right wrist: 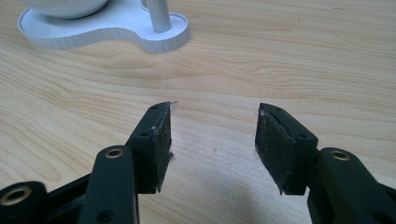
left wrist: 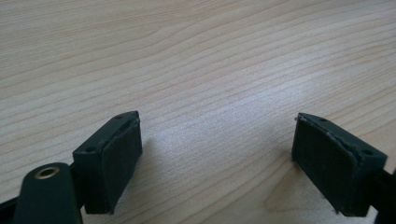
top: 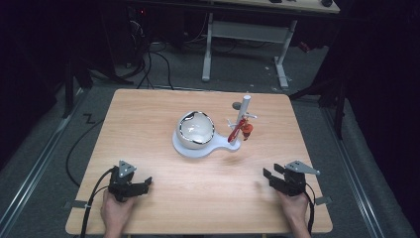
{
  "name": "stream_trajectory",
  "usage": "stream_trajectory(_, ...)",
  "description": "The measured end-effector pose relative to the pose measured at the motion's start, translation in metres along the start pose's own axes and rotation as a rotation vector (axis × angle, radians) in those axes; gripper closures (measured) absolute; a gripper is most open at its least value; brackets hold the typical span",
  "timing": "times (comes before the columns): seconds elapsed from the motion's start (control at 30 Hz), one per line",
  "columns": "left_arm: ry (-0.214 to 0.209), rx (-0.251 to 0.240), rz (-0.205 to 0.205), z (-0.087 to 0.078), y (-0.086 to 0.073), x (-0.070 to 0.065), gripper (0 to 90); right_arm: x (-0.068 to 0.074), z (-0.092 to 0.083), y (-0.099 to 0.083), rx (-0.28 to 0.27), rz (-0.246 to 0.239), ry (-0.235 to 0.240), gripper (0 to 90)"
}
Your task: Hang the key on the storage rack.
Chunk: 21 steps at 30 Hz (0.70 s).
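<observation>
A white stand (top: 200, 148) lies at the middle of the wooden table (top: 148, 114); its base (right wrist: 116, 32) shows at the top of the right gripper view. On it rest a white bowl (top: 196, 129) and an upright white post (top: 242, 115) with a red and orange item (top: 240, 130) hanging from it. My left gripper (top: 147, 182) sits near the front left of the table, held by a hand, jaws open with bare wood between them (left wrist: 217, 140). My right gripper (top: 269, 175) sits at the front right, jaws open and empty (right wrist: 214, 135), pointing toward the stand.
Bare wood lies between both grippers and the stand. Beyond the table's far edge are a grey floor, cables (top: 148, 59) and the white legs of a desk (top: 245, 34). Cables trail from each gripper off the front edge.
</observation>
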State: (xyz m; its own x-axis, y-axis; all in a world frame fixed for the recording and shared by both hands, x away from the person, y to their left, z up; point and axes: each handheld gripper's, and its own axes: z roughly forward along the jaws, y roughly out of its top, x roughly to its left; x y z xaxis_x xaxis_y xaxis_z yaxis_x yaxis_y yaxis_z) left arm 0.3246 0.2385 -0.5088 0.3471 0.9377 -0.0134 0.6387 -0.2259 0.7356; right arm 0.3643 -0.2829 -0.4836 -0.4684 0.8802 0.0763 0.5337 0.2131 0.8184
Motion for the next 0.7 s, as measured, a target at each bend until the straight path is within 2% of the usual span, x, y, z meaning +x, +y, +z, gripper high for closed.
stream_trajectory(0.7, 0.0, 0.0, 0.0, 0.0, 0.0, 0.0, 16.7, 0.002, 0.017, -0.003, 0.066, -0.034, -0.031, 46.2)
